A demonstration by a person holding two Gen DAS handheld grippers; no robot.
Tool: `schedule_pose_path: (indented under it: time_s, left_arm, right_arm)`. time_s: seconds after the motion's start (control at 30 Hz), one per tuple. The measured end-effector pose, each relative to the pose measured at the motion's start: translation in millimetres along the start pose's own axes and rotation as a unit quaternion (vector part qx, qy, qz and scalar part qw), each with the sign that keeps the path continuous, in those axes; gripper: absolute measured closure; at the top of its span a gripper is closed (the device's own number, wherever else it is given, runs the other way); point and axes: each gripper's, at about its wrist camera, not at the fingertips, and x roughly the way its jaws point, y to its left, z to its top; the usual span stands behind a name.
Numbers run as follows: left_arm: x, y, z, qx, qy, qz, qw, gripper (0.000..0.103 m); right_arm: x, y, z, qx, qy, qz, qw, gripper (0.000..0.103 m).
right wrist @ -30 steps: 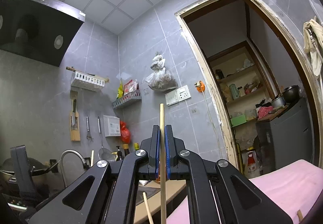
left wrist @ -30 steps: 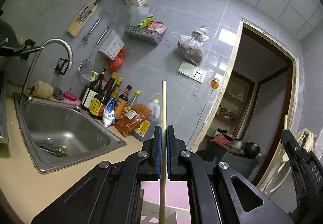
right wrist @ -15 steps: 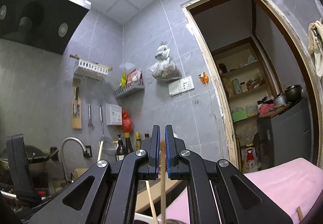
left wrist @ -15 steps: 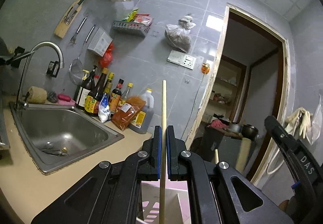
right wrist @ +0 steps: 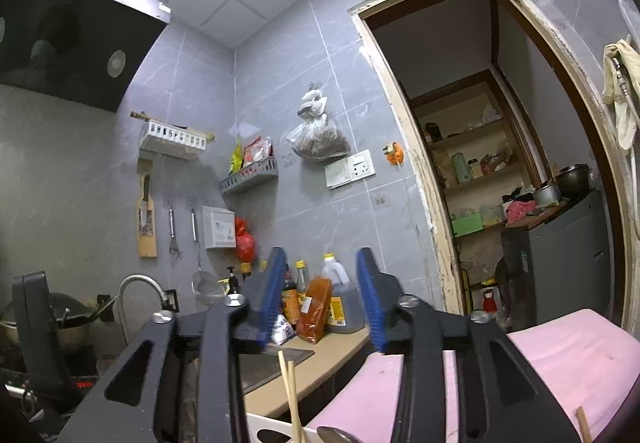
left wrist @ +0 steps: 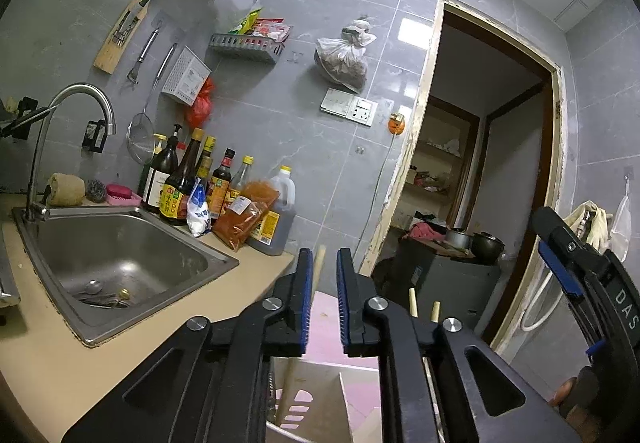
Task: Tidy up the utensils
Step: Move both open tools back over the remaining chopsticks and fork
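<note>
Left tongs (left wrist: 324, 263) at lower centre, jaws just parting, chopstick (left wrist: 318, 269) loose between them leaning on the left pad, dropping into the white holder (left wrist: 304, 403) below, right tongs (right wrist: 320, 283) just opened wide, nothing gripped, two chopsticks (right wrist: 292, 395) standing in the holder at bottom centre, beige table (left wrist: 36, 355) lower left

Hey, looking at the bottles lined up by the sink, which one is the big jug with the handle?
The large jug with the yellow cap, at the doorway end of the row. It is wider than the slim bottles beside it, with a handle near its neck.
</note>
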Motion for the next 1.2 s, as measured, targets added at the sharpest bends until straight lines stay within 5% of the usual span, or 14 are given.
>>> schedule_pose_path:
  time_s: [0.13, 0.23, 0.53, 0.9, 1.2]
  left_arm:
    - [-7, -1, 7, -0.007, 0.003, -0.006, 1.0, 0.066]
    - [-15, -6, 12, -0.003, 0.006, -0.007, 1.0, 0.06]
    - [-33, -38, 9, 0.052, 0.05, -0.009, 0.9974, 0.021]
    - [-46, -93, -27, 0.12, 0.123, -0.062, 0.9832, 0.016]
    - [-37, -132, -75, 0.165, 0.211, -0.106, 0.9577, 0.016]
  right_arm:
    - [-5, -4, 4, -0.007, 0.008, -0.012, 1.0, 0.049]
    - [-13, -7, 8, -0.016, 0.014, -0.021, 1.0, 0.03]
    - [-46, -28, 26, -0.036, 0.059, -0.057, 0.996, 0.0]
    - [-102, -68, 32, -0.08, 0.154, -0.114, 0.978, 0.0]
    - [-129, -112, 14, -0.1, 0.253, -0.164, 0.948, 0.0]
